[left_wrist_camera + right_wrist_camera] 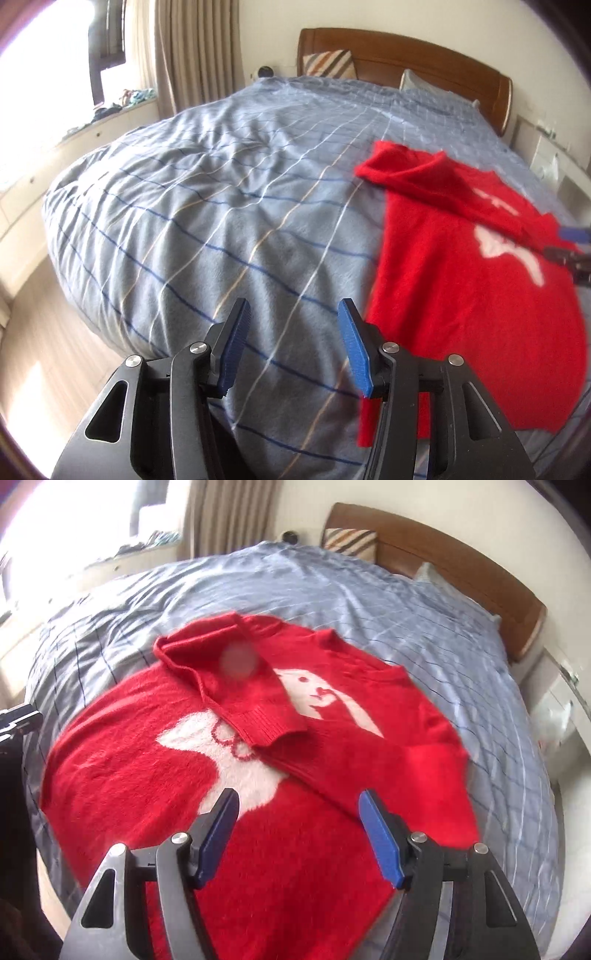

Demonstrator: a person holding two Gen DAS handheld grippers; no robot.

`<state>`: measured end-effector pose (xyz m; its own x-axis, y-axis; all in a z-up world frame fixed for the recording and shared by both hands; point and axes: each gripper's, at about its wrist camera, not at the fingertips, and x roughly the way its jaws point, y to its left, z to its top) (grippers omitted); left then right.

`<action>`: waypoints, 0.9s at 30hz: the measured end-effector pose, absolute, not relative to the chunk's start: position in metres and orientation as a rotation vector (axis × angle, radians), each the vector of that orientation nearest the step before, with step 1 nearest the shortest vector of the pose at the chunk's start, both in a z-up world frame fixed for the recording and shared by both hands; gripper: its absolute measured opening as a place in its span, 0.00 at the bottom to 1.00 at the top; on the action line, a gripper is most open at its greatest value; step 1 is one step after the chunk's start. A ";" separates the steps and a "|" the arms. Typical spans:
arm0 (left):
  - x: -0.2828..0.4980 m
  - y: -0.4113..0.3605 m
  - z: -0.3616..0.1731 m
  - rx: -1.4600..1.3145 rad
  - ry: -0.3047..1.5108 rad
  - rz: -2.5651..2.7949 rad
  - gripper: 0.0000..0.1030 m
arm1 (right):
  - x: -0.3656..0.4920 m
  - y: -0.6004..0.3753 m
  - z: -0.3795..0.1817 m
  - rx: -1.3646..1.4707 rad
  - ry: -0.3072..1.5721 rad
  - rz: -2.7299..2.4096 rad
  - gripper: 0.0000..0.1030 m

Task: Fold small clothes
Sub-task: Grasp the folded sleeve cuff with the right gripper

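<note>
Fuzzy red knitted sweater (280,775) at frame centre has one sleeve folded; the rest remains. Left gripper (293,341) and right gripper (297,834) gape wide, empty.

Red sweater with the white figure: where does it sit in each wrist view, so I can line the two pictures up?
Left wrist: the red sweater fills the right side, right of the open left gripper, with a sleeve folded across its top.
Right wrist: it fills the centre, under and beyond the open right gripper, with both sleeves folded across the chest.
Shared landmark: the striped pillow against the wooden headboard.
</note>
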<state>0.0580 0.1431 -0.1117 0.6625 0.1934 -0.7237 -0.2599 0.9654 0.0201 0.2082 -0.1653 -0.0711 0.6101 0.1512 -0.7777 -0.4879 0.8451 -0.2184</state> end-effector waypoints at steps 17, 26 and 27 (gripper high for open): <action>0.061 0.159 -0.118 -0.213 0.850 0.258 0.56 | 0.181 -0.481 -0.018 0.266 0.728 -0.132 0.07; 0.059 0.146 -0.118 -0.122 0.834 0.289 0.56 | 0.110 -0.585 -0.098 0.736 0.737 -0.240 0.10; 0.058 0.146 -0.117 -0.119 0.829 0.293 0.56 | 0.110 -0.585 -0.098 0.736 0.737 -0.240 0.13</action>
<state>0.0583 0.1456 -0.1172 0.6380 0.2103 -0.7408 -0.3025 0.9531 0.0102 0.1103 -0.5849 -0.0979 0.7273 0.0491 -0.6846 0.4433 0.7278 0.5233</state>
